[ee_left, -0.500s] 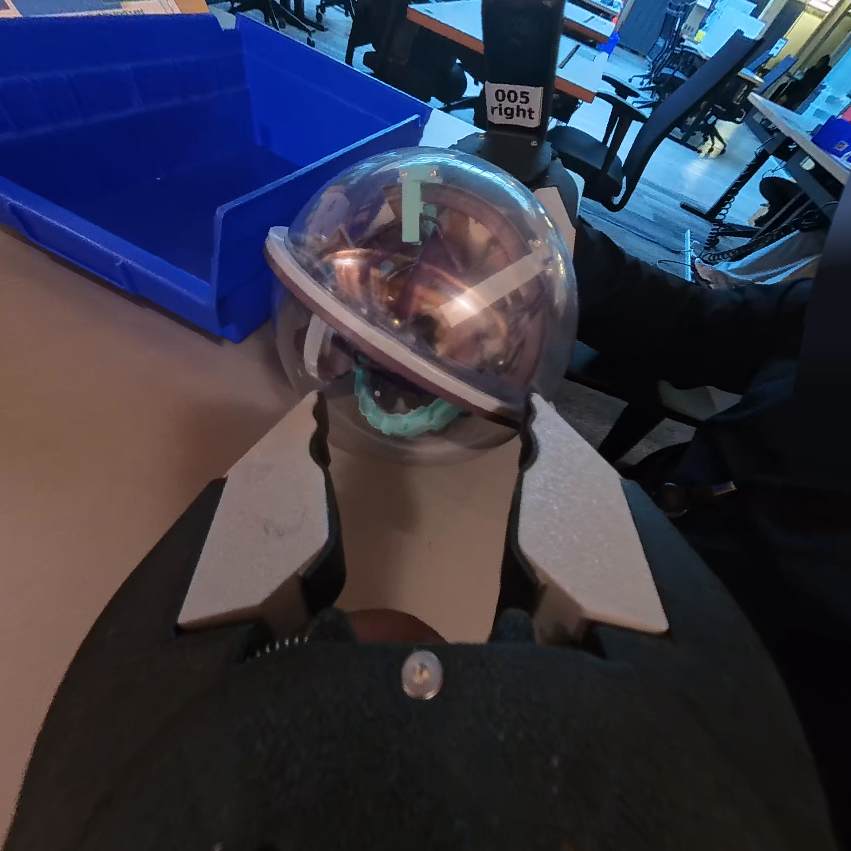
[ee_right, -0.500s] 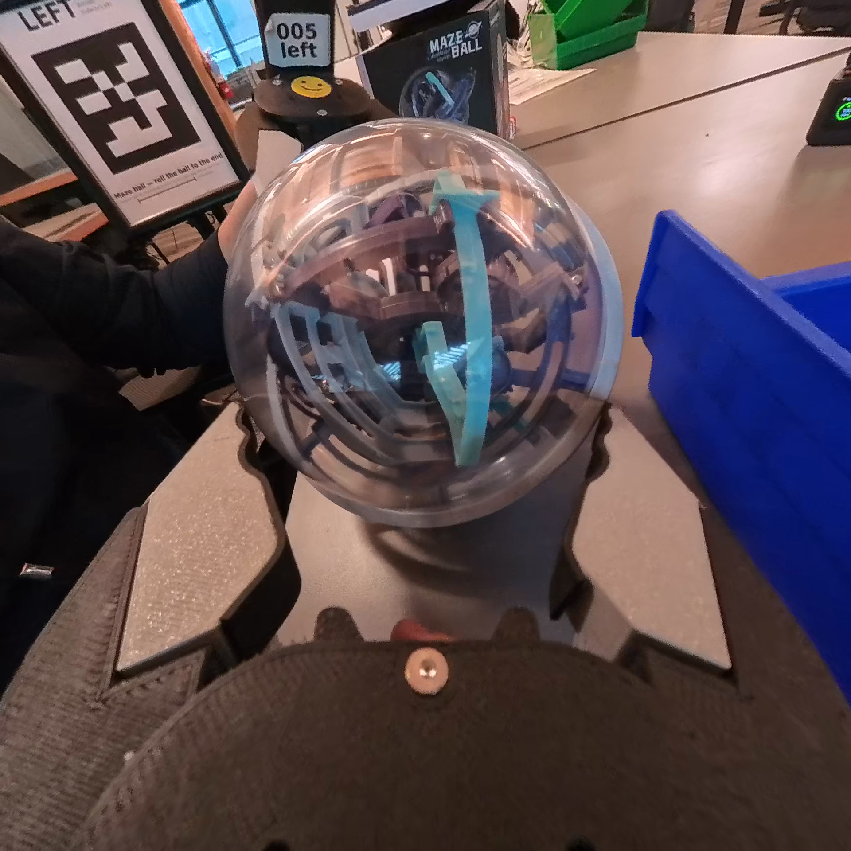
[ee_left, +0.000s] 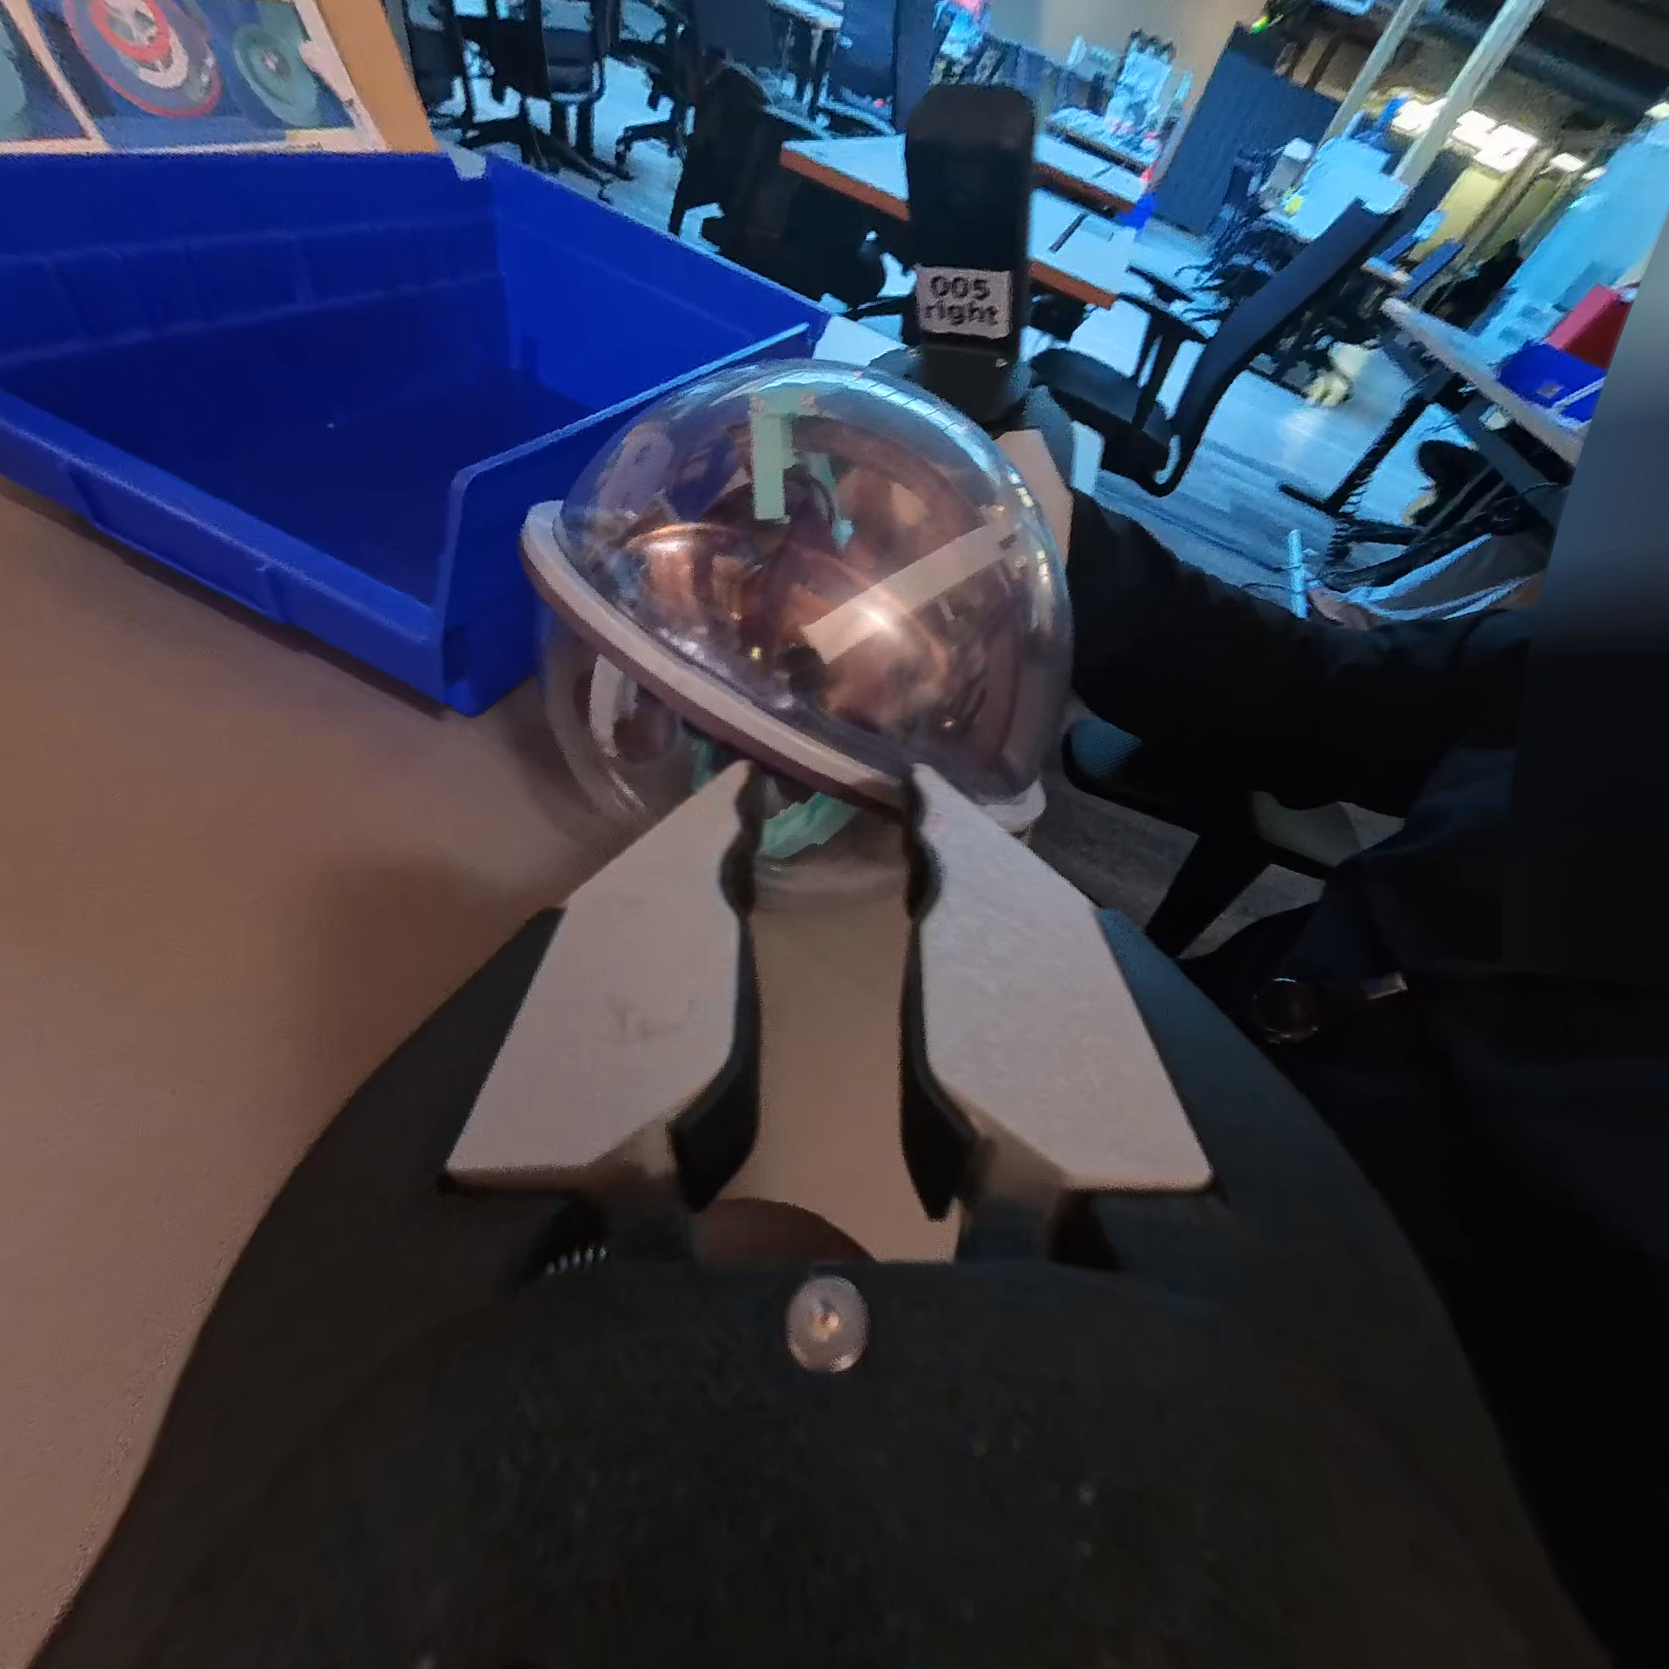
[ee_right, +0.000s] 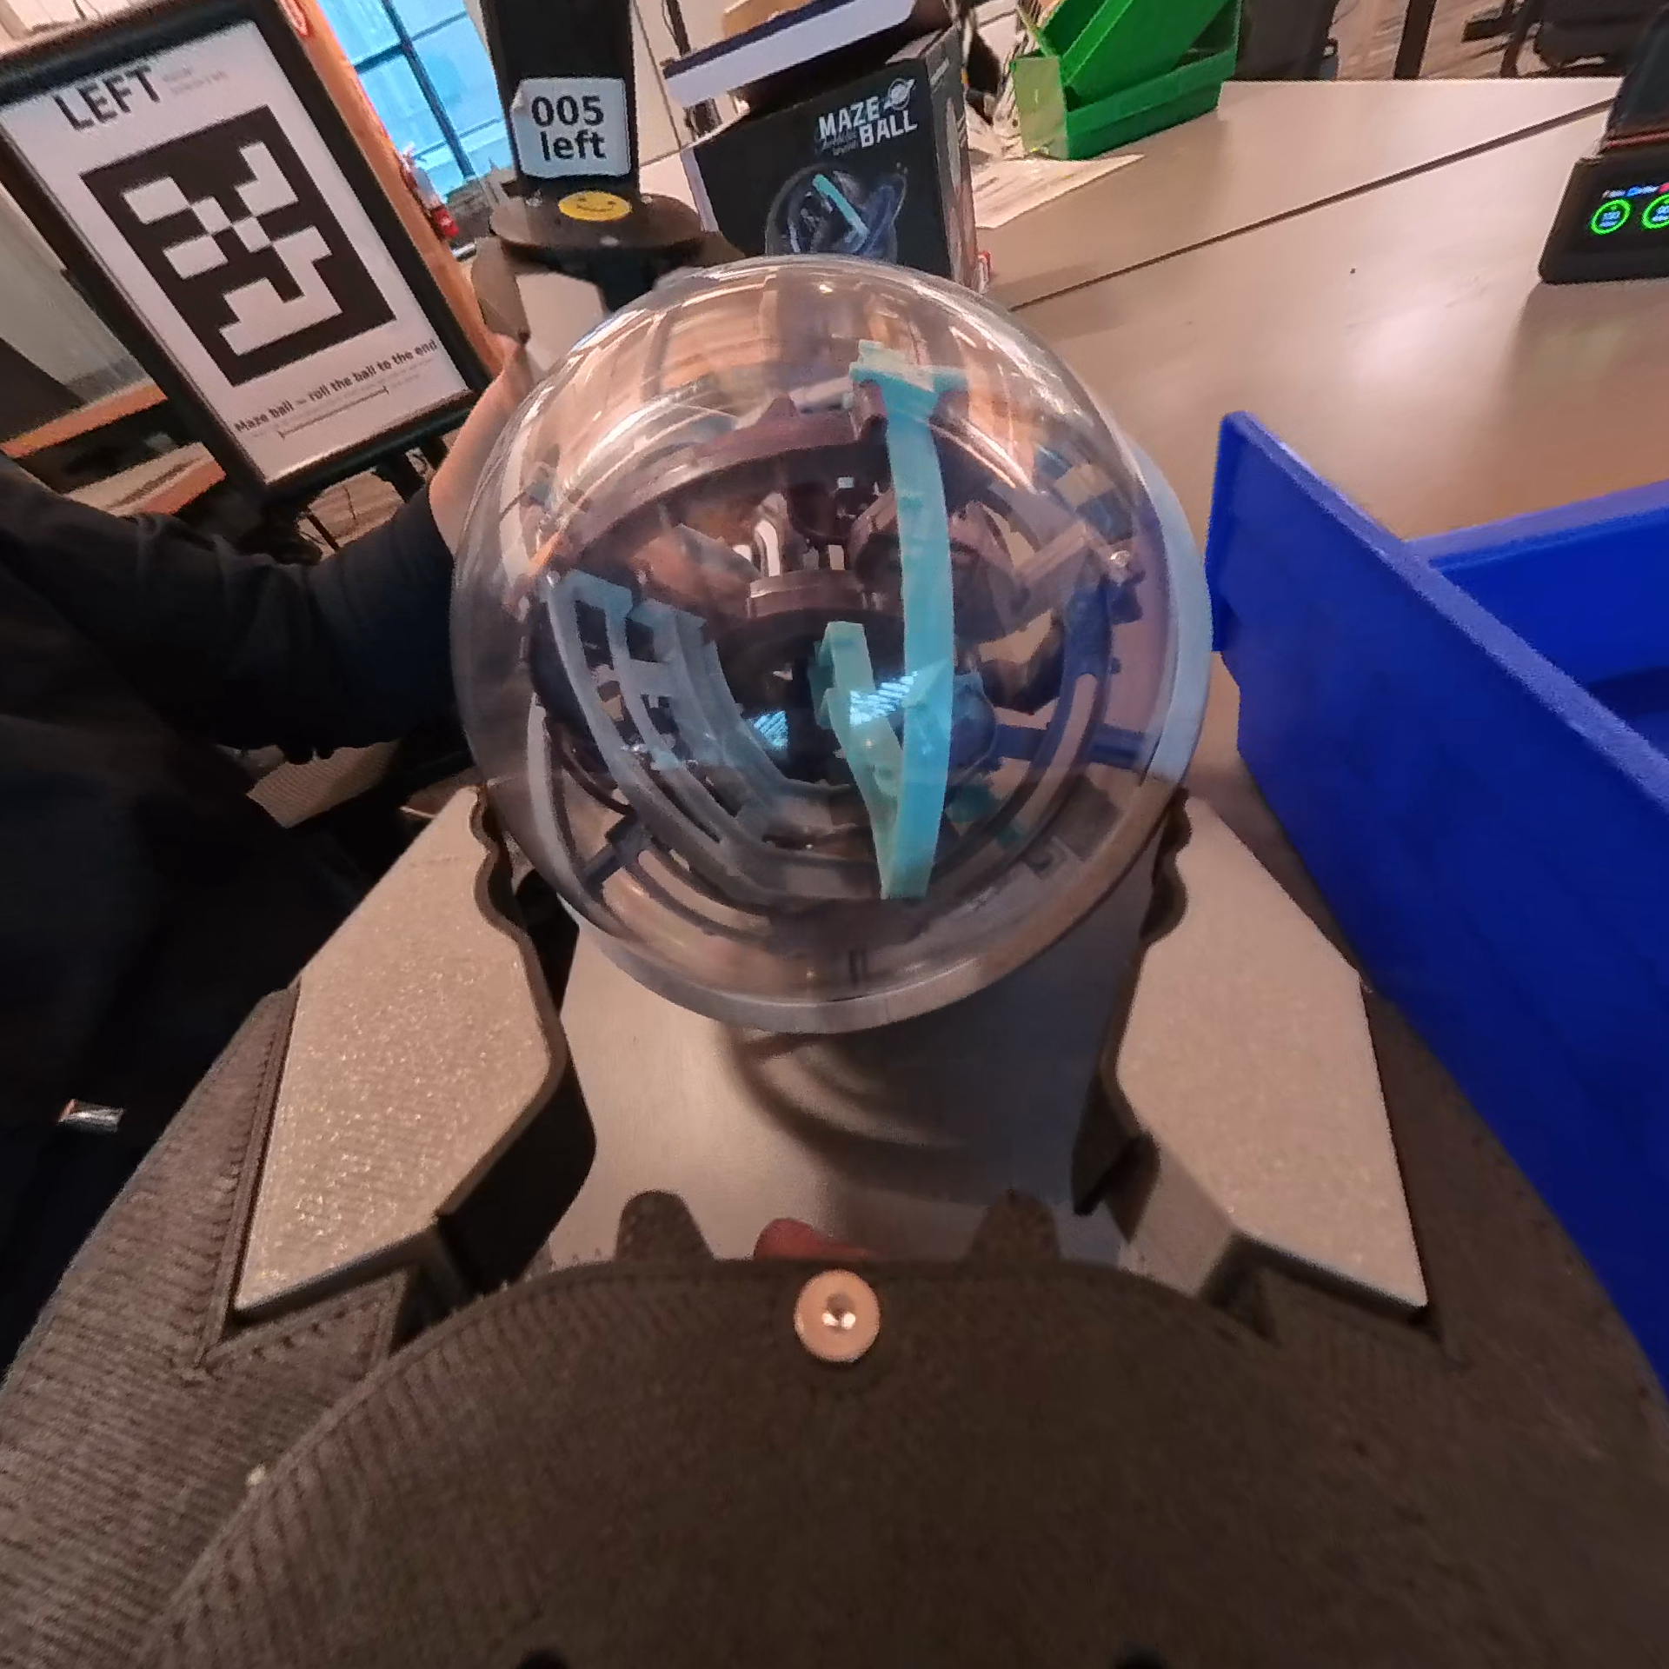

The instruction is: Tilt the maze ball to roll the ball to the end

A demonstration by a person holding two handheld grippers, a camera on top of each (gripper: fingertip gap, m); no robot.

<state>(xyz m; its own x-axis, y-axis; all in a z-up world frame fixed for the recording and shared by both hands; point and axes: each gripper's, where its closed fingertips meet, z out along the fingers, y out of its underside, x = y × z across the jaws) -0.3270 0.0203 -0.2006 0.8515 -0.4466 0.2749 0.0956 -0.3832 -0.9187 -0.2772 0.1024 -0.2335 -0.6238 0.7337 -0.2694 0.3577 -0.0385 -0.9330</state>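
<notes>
The maze ball, a clear sphere with teal, grey and brown tracks inside, sits between my right gripper's wide-spread fingers. Both pads press on its sides, so it is gripped just above the table. In the left wrist view the ball is tilted, with its pale equator rim slanting down to the right. My left gripper has its fingers close together but still apart. Their tips sit just under that rim, and nothing is pinched between them. The small ball inside cannot be made out.
A blue bin stands beside the ball and also shows at the right in the right wrist view. The maze ball's dark box, a framed marker sign, green bins and a small screen device stand farther back. A person's dark sleeve is at the left.
My left gripper's fingers have drawn much closer together below the ball's rim, with nothing between them. My right gripper's fingers have closed in slightly on the ball, which has hardly moved.
</notes>
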